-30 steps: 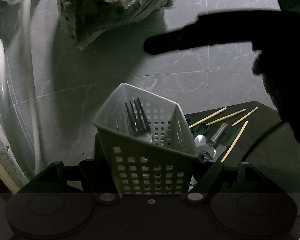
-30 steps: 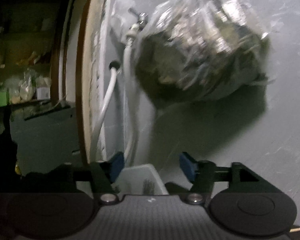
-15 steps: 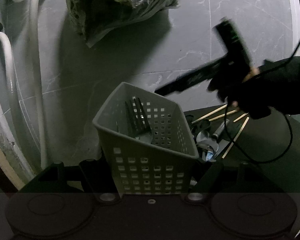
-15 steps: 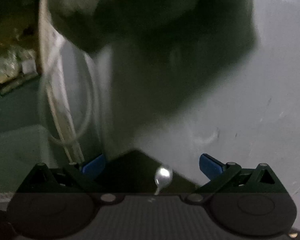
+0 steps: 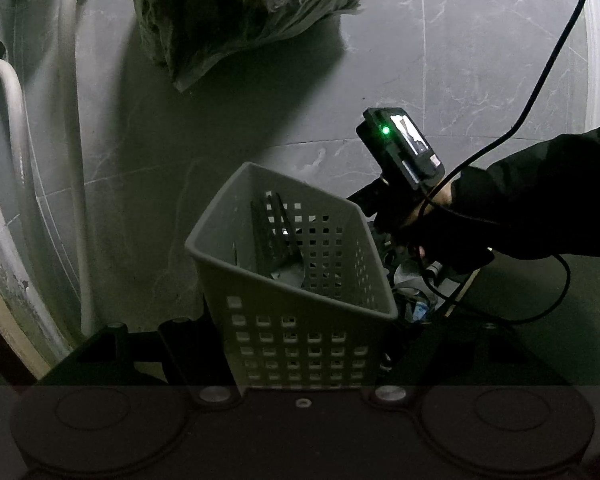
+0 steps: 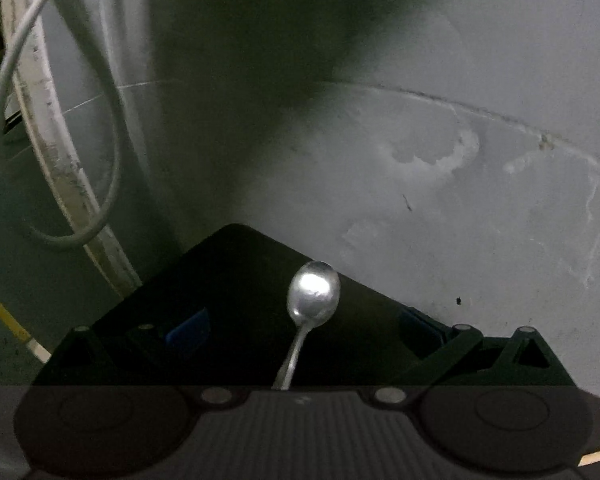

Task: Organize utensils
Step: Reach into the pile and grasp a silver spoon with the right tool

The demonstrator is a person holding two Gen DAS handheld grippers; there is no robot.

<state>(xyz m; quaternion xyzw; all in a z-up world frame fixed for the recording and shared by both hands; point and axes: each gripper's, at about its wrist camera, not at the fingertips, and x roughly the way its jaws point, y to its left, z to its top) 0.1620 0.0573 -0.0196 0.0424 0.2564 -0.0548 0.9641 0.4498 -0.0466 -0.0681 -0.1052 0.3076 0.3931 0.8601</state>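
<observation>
The left gripper clamps a perforated grey utensil basket between its fingers, a fork standing inside. Just beyond, the right gripper hovers with jaws spread wide over a spoon lying on a black mat. A plastic bag and white hoses lie farther off on the grey tiled floor.

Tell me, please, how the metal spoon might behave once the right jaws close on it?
The spoon looks polished, so its thin handle may slip or pivot between the open right gripper pads. It probably stays rigid and light, and its rounded bowl could rock if nudged.
</observation>
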